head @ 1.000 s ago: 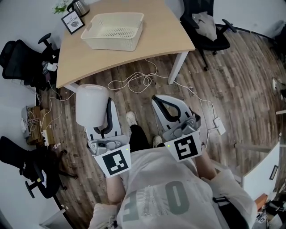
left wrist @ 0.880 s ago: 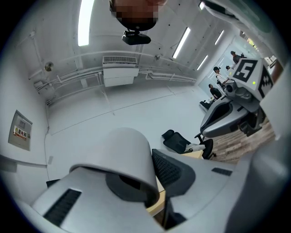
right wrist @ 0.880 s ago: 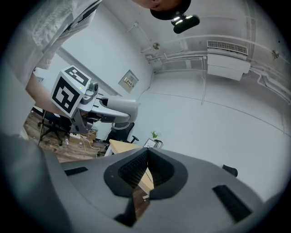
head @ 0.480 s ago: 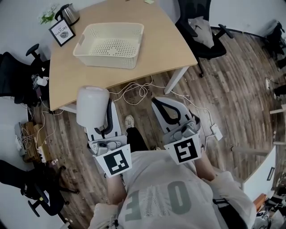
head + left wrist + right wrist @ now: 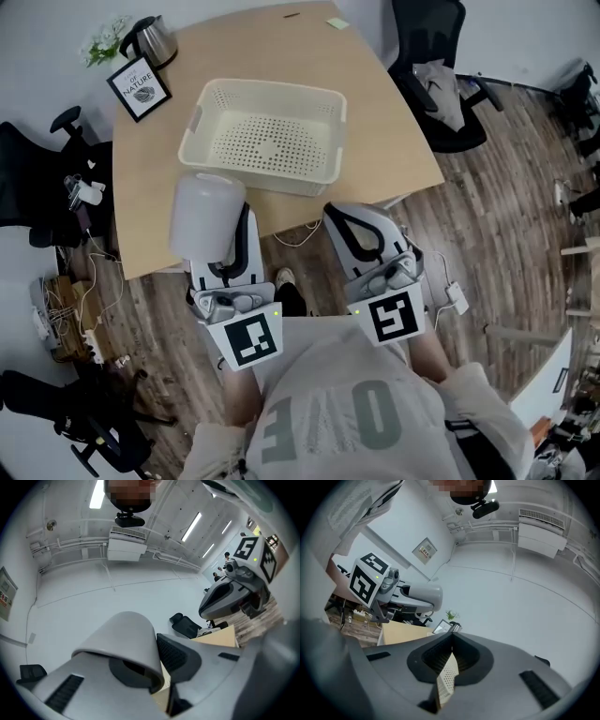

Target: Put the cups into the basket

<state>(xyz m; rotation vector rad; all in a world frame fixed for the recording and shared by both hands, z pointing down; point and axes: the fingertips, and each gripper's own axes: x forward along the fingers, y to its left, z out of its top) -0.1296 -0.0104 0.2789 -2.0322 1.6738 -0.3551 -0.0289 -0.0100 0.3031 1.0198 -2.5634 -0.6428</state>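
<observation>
In the head view, our left gripper (image 5: 232, 230) is clenched on a white cup (image 5: 204, 214) and holds it out over the near edge of the table (image 5: 394, 141). The cup's closed end is turned away from us, towards the basket (image 5: 267, 141). The basket stands on the table just beyond the cup and a little to its right. Our right gripper (image 5: 343, 216) is level with the left one and apart from it. Its jaws are closed tip to tip with nothing in them, and the tip is just short of the basket's near right corner. At the table's far left corner stand a kettle (image 5: 150, 37), a plant (image 5: 101, 42) and a frame (image 5: 141, 86). A chair (image 5: 441, 75) sits at the table's right side, and cables (image 5: 75, 300) lie on the wood floor (image 5: 506, 216) at the left.

In the left gripper view, the cup fills the space between the jaws with its mouth towards the camera, and the right pad presses against its wall. Beyond it we see the right gripper with its marker cube (image 5: 253, 555), a corner of the table, and an air conditioner (image 5: 126, 545) high on the wall.

In the right gripper view, the jaws meet at their tips and leave a diamond-shaped gap behind them. A strip of the basket's perforated wall shows through the gap, and the pads grip nothing. To the left we see the left gripper carrying the cup, with the table, plant and frame beyond
</observation>
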